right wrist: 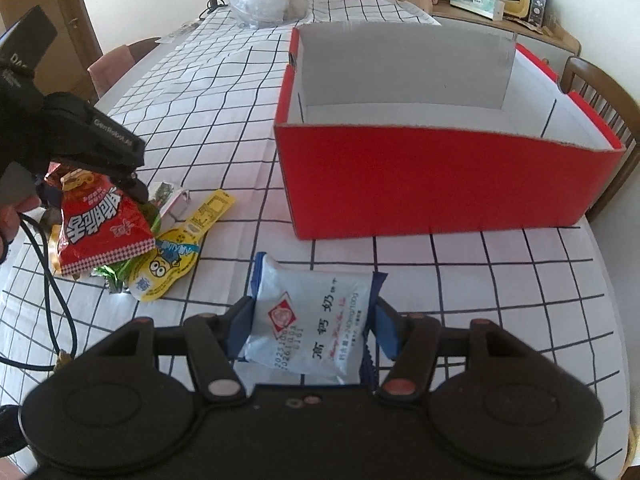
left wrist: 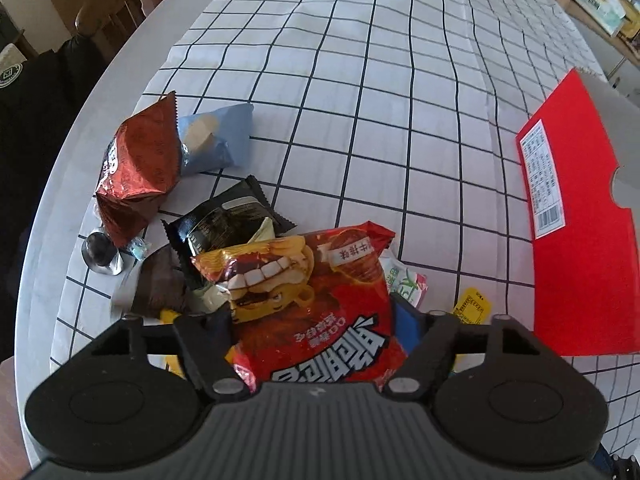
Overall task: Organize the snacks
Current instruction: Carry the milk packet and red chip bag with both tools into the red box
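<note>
A red and yellow snack bag (left wrist: 320,288) lies on top of a pile of packets, and my left gripper (left wrist: 316,328) points down over it, its pads against the bag's two sides. The right wrist view shows that bag (right wrist: 100,224) at the left under the left gripper (right wrist: 132,188). My right gripper (right wrist: 314,324) is shut on a pale blue milk sachet (right wrist: 316,320), held above the checked cloth in front of the open red box (right wrist: 440,176). The box's red wall (left wrist: 576,216) stands to the right of the pile.
Around the pile lie a copper-red bag (left wrist: 136,168), a pale blue packet (left wrist: 216,136), a black packet (left wrist: 228,216), a foil-wrapped sweet (left wrist: 100,252) and a yellow pouch (right wrist: 168,264). A cable (right wrist: 60,300) trails at left. A chair (right wrist: 592,80) stands behind the box. The table edge curves close at left.
</note>
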`<state>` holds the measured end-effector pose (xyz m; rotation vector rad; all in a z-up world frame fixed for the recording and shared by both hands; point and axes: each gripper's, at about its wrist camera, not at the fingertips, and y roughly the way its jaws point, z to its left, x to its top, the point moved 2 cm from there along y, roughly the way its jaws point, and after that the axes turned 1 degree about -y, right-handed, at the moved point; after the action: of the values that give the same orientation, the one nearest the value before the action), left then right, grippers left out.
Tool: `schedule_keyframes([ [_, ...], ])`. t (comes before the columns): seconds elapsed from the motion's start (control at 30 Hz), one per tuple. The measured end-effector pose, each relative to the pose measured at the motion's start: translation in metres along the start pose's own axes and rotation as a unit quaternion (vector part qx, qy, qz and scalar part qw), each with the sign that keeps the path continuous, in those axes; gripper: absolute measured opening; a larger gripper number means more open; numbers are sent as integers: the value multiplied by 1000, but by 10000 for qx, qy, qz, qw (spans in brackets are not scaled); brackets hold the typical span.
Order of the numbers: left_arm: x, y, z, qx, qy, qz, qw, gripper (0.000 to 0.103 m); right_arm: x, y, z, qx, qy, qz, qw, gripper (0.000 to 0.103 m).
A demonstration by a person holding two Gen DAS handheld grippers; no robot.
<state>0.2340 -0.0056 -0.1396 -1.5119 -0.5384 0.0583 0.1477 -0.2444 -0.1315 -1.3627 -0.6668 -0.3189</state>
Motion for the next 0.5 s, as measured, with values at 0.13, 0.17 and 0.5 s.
schedule_keyframes([
  [0.13, -2, -6, 9, -246, -80, -27, 9997, 66, 2, -4, 3, -70, -21, -85, 9999, 61],
  [0.17, -3, -7, 11, -279, -76, -47, 9996, 66, 2, -5, 3, -88, -23, -107, 9999, 61],
  [0.5, -16, -43, 31, -775, -46, -248, 9967, 65, 3, -34, 9, -269, 49, -360, 9990, 61],
])
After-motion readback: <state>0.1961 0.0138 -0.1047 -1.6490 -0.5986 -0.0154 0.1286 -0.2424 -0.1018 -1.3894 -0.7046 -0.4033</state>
